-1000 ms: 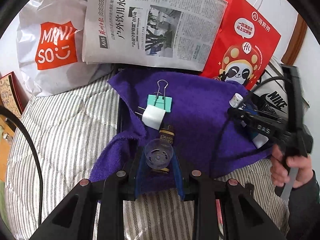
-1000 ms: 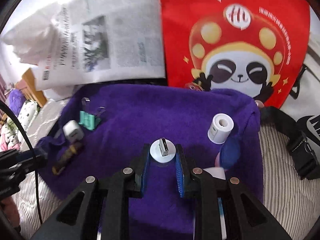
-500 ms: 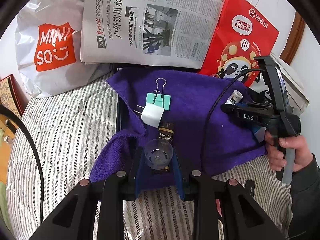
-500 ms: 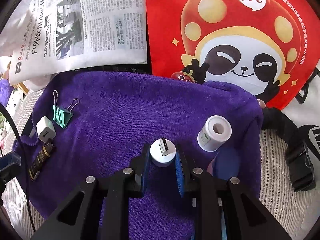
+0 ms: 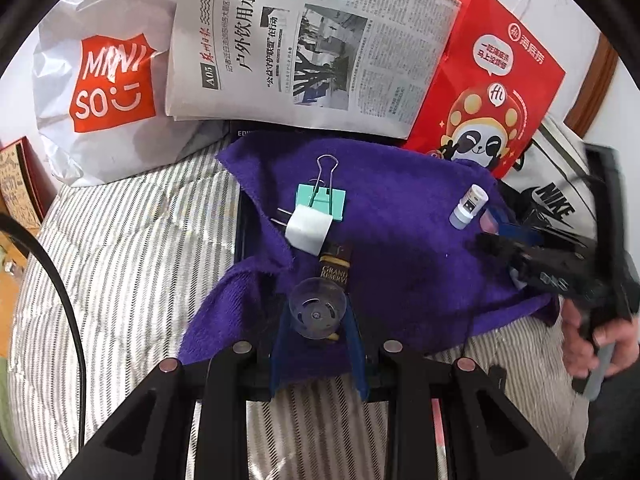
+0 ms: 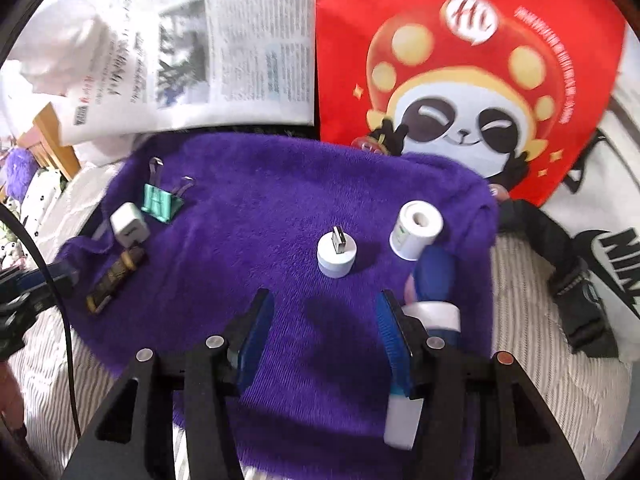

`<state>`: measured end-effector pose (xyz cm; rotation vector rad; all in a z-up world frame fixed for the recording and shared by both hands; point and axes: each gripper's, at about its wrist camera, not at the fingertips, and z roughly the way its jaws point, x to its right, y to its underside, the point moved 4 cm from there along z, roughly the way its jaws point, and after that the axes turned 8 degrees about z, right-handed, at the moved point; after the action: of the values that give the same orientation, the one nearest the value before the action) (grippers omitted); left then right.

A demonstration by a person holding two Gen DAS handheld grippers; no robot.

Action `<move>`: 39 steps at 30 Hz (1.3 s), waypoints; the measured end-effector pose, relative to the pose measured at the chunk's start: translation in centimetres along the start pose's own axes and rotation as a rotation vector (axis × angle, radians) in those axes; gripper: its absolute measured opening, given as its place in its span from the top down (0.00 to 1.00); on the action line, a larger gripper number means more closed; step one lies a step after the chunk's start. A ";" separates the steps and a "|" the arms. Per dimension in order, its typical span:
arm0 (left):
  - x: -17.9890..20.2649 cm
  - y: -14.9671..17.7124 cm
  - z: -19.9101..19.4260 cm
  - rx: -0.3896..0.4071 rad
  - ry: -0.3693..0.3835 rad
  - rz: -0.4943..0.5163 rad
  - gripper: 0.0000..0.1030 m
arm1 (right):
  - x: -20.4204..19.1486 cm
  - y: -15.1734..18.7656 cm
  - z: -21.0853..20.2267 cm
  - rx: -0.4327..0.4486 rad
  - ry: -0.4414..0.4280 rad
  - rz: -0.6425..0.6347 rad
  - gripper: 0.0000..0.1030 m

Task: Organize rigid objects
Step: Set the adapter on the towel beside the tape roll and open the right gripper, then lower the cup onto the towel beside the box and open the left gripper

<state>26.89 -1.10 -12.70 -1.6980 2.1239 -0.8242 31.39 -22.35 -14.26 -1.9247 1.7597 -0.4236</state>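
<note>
A purple towel (image 5: 404, 240) (image 6: 280, 208) carries the small items. My left gripper (image 5: 316, 320) is shut on a clear plastic cap (image 5: 317, 313) over the towel's near edge. Just beyond it lie a brown tube (image 5: 336, 270), a white charger (image 5: 308, 230) and a teal binder clip (image 5: 322, 200). My right gripper (image 6: 326, 304) has its jaws opening, with nothing between them. A round white USB adapter (image 6: 337, 254) stands free on the towel just ahead of them. A white roll (image 6: 416, 230) lies to its right.
A newspaper (image 5: 312, 52), a red panda bag (image 6: 472, 80) and a white shopping bag (image 5: 104, 92) stand behind the towel. Striped bedding (image 5: 132, 264) surrounds it. A blue and white object (image 6: 434, 280) lies by my right finger. A black strap (image 6: 576, 292) lies at the right.
My right gripper's jaws have spread and let go of the white USB adapter, which now stands on the towel ahead of them. The left gripper has stayed shut on the clear cap.
</note>
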 end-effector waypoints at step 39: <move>7.0 -4.8 9.1 -0.094 -0.090 0.184 0.64 | 6.6 11.8 -8.9 0.027 0.013 0.190 0.48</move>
<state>33.99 -10.68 -16.22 -1.5234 2.2468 -0.5935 17.56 -30.74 -14.01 -1.7205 1.9144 -0.3900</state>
